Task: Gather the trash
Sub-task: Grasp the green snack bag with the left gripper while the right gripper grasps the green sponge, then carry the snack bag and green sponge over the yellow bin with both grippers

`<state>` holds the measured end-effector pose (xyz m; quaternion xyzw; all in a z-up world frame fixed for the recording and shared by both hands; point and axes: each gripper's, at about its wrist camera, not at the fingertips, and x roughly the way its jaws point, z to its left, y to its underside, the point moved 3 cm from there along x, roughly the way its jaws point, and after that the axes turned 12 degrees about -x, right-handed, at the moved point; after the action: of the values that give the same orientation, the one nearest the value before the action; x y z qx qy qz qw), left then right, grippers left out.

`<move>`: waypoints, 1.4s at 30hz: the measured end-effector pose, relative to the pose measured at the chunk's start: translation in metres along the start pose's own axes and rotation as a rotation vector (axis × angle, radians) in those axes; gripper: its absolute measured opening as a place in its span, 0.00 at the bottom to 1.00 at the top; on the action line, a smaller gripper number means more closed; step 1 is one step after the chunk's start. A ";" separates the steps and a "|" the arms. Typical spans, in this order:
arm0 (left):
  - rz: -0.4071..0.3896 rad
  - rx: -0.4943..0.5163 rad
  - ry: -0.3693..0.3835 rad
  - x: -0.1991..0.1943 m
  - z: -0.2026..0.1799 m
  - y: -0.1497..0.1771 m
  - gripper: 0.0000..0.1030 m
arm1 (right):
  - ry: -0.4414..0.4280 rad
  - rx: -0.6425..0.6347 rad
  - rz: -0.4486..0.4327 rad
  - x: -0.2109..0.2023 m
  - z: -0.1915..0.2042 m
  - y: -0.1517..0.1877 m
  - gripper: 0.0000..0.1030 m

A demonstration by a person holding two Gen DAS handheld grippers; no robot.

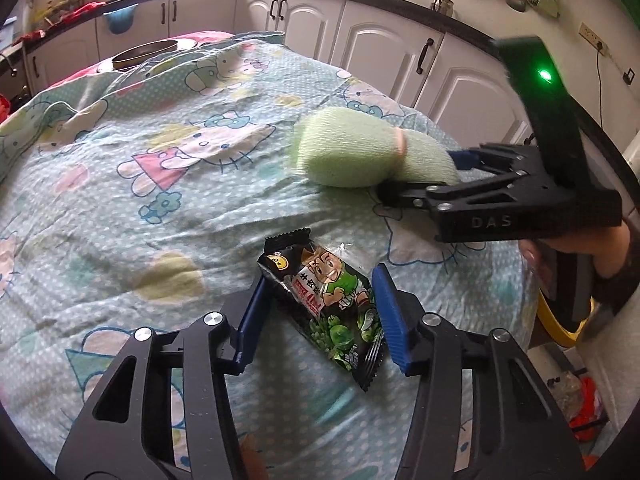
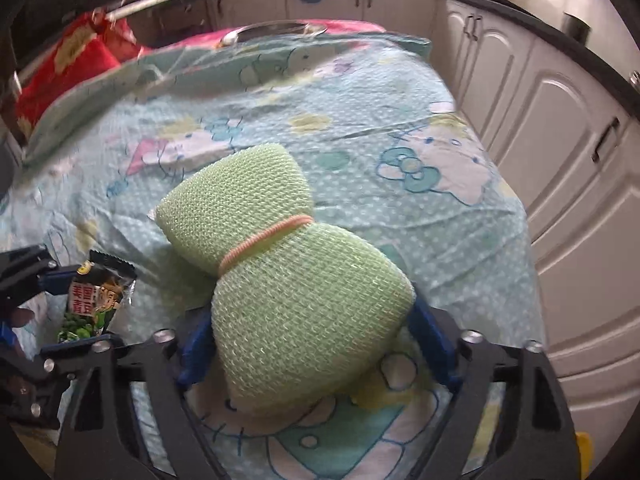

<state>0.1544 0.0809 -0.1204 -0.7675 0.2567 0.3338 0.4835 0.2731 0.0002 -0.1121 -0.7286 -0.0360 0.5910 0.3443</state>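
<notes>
A black and green snack packet (image 1: pixel 320 292) lies on the cartoon-print cloth (image 1: pixel 140 200). My left gripper (image 1: pixel 322 316) is around it, its blue pads touching the packet's two long edges. A light green mesh sponge (image 2: pixel 280 280), tied at the waist with a pink band, rests on the cloth further right. My right gripper (image 2: pixel 314 344) has its blue fingers against both sides of the sponge's near half. In the left wrist view the right gripper (image 1: pixel 424 176) comes in from the right, with the sponge (image 1: pixel 352 152) between its fingers. The packet (image 2: pixel 96 296) shows at the lower left of the right wrist view.
A round metal pan (image 1: pixel 152 50) sits at the far end of the covered table. White kitchen cabinets (image 1: pixel 360 40) run behind and to the right. Something red (image 2: pixel 68 64) lies at the far left. A yellow rim (image 1: pixel 560 328) and red litter (image 1: pixel 588 404) lie below the table's right edge.
</notes>
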 end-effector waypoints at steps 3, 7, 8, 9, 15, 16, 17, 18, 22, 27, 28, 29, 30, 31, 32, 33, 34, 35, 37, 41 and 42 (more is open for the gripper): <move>-0.005 -0.001 0.008 -0.002 -0.001 0.000 0.37 | 0.009 0.040 -0.012 -0.009 0.000 0.009 0.71; -0.003 -0.005 0.036 -0.004 -0.005 0.001 0.34 | 0.032 0.076 -0.033 -0.022 0.002 0.023 0.70; -0.004 -0.004 0.043 -0.005 -0.007 0.002 0.32 | 0.037 0.098 -0.043 -0.027 0.001 0.028 0.70; -0.002 -0.001 0.049 -0.005 -0.009 0.002 0.32 | 0.041 0.121 -0.053 -0.031 0.001 0.033 0.70; -0.006 0.029 0.079 -0.009 -0.026 0.003 0.30 | 0.096 0.246 -0.121 -0.064 -0.007 0.066 0.70; -0.008 0.034 0.085 -0.010 -0.029 0.003 0.30 | 0.105 0.266 -0.131 -0.070 -0.010 0.072 0.70; -0.009 0.040 0.090 -0.010 -0.033 0.003 0.30 | 0.112 0.289 -0.142 -0.077 -0.013 0.079 0.70; -0.011 0.045 0.096 -0.011 -0.038 0.003 0.30 | 0.122 0.306 -0.149 -0.084 -0.016 0.086 0.70; -0.021 0.077 0.121 -0.013 -0.056 0.001 0.30 | 0.159 0.341 -0.161 -0.104 -0.023 0.106 0.70; -0.032 0.121 0.154 -0.015 -0.085 -0.001 0.30 | 0.201 0.401 -0.165 -0.126 -0.032 0.132 0.70; -0.034 0.131 0.161 -0.015 -0.091 -0.001 0.30 | 0.214 0.411 -0.169 -0.131 -0.034 0.138 0.70; -0.036 0.138 0.165 -0.015 -0.095 -0.002 0.30 | 0.221 0.420 -0.172 -0.135 -0.035 0.142 0.70; -0.039 0.150 0.173 -0.016 -0.103 -0.002 0.30 | 0.224 0.431 -0.175 -0.139 -0.037 0.147 0.70; -0.042 0.157 0.179 -0.016 -0.108 -0.002 0.30 | 0.228 0.442 -0.178 -0.142 -0.039 0.151 0.70; -0.045 0.166 0.186 -0.016 -0.114 -0.003 0.30 | 0.238 0.454 -0.183 -0.147 -0.041 0.157 0.70; -0.048 0.172 0.190 -0.017 -0.118 -0.003 0.30 | 0.245 0.464 -0.186 -0.152 -0.043 0.162 0.70; -0.049 0.180 0.197 -0.017 -0.124 -0.004 0.30 | 0.249 0.472 -0.189 -0.155 -0.045 0.166 0.70; -0.050 0.187 0.205 -0.017 -0.130 -0.004 0.30 | 0.257 0.481 -0.193 -0.160 -0.047 0.170 0.70; -0.053 0.202 0.216 -0.017 -0.140 -0.003 0.30 | 0.270 0.496 -0.201 -0.166 -0.050 0.177 0.70; -0.056 0.234 0.237 -0.018 -0.159 -0.001 0.30 | 0.302 0.540 -0.219 -0.183 -0.059 0.196 0.70; -0.054 0.242 0.244 -0.018 -0.165 -0.001 0.30 | 0.310 0.549 -0.221 -0.186 -0.061 0.199 0.70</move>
<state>0.1871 -0.0684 -0.0556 -0.7451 0.3310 0.1917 0.5463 0.2009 -0.2641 -0.0611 -0.6816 0.0986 0.4197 0.5912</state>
